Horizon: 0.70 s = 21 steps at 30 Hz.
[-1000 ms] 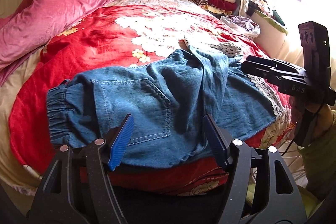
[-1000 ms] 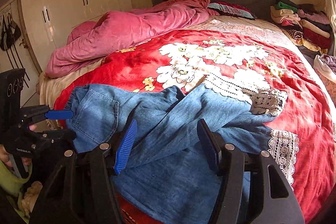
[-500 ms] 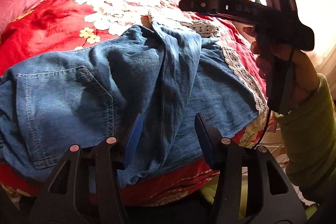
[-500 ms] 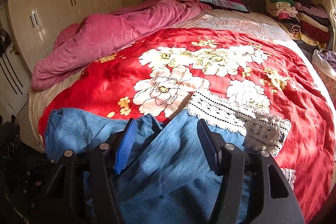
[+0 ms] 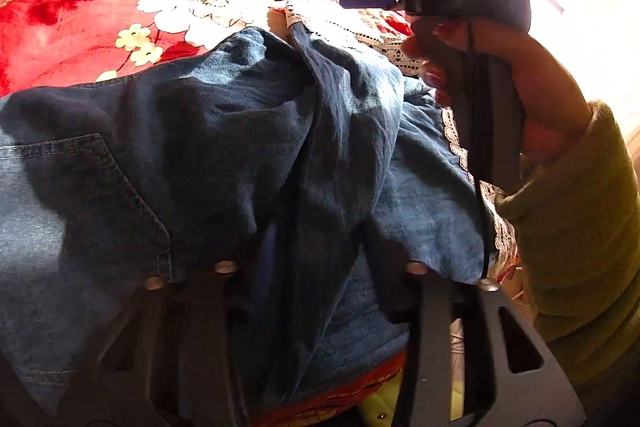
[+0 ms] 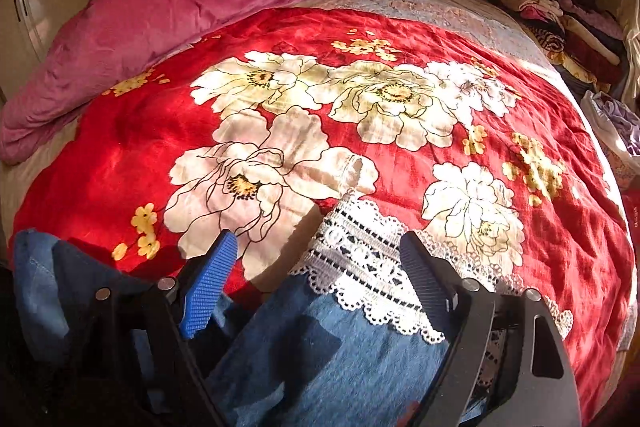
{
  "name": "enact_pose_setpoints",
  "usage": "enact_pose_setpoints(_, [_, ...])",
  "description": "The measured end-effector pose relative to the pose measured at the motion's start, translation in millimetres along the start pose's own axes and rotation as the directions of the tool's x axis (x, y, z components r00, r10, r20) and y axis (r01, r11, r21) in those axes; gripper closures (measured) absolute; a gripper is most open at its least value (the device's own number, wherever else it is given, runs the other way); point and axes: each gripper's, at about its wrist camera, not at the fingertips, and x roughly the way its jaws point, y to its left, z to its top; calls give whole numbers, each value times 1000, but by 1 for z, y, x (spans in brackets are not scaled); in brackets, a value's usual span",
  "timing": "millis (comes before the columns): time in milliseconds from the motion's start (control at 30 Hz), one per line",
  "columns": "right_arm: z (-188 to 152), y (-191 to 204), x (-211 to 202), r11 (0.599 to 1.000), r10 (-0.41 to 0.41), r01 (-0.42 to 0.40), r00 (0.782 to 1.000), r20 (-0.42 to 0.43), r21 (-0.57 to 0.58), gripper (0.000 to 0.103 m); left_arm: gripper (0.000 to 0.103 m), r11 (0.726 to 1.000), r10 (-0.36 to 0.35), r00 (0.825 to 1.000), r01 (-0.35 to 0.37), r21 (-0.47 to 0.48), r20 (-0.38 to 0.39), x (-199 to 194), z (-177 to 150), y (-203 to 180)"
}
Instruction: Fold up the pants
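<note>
The left claw (image 5: 320,259) is pressed low into the denim pants (image 5: 200,155), its fingers straddling a raised ridge of cloth; whether it grips cannot be told. The right claw (image 6: 316,287) is released, spread above the pants' white lace cuff (image 6: 360,267). The pants lie crumpled on the bed's red floral blanket (image 6: 400,39).

Pants (image 6: 328,359) on blanket (image 6: 400,39), quilt (image 6: 180,15) behind at left
</note>
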Motion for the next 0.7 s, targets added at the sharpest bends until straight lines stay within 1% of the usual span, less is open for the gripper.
enact_pose_setpoints(67, [5,0,11,1000,-28,28,999,-18,-12,21,95,1000,-12,1000,12,-3,-1,2,-1,-1])
enact_pose_setpoints(167, [11,-5,29,998,-58,59,997,-51,7,21,95,1000,-6,1000,6,22,-5,3,-5,-5])
enact_pose_setpoints(233, [12,-7,41,997,-79,79,994,-75,-1,22,95,999,1,1000,-1,48,-1,1,-6,-9])
enact_pose_setpoints(267, [11,-11,46,997,-72,73,993,-92,10,33,95,999,2,1000,-2,55,-1,1,-5,-11])
enact_pose_setpoints(300, [9,-15,51,998,-55,58,993,-107,24,61,95,998,2,1000,-2,57,-1,1,-5,-12])
enact_pose_setpoints(333, [7,-18,53,998,-47,51,992,-114,31,65,95,998,0,1000,0,60,0,1,-5,-12])
enact_pose_setpoints(367, [6,-22,51,999,-36,40,994,-101,32,73,95,998,-2,1000,2,63,1,0,-5,-12])
enact_pose_setpoints(400, [4,-26,46,999,-25,28,996,-83,35,85,95,998,-4,1000,4,64,3,-1,-5,-12])
enact_pose_setpoints(433, [2,-29,39,999,-3,6,998,-61,43,89,95,998,-6,1000,6,67,5,-2,-5,-12])
enact_pose_setpoints(533, [-5,-43,7,993,54,-55,998,14,102,92,95,998,-11,1000,11,63,8,-7,-4,-10])
enact_pose_setpoints(633, [-17,-63,-32,976,103,-120,990,101,181,92,95,997,2,1000,-3,74,20,-11,-1,-10])
enact_pose_setpoints(667, [-22,-69,-46,971,108,-132,986,128,201,92,93,997,7,1000,-9,78,25,-13,0,-9])
enact_pose_setpoints(700, [-29,-75,-61,964,108,-141,982,157,223,92,90,997,7,1000,-9,81,29,-15,1,-9])
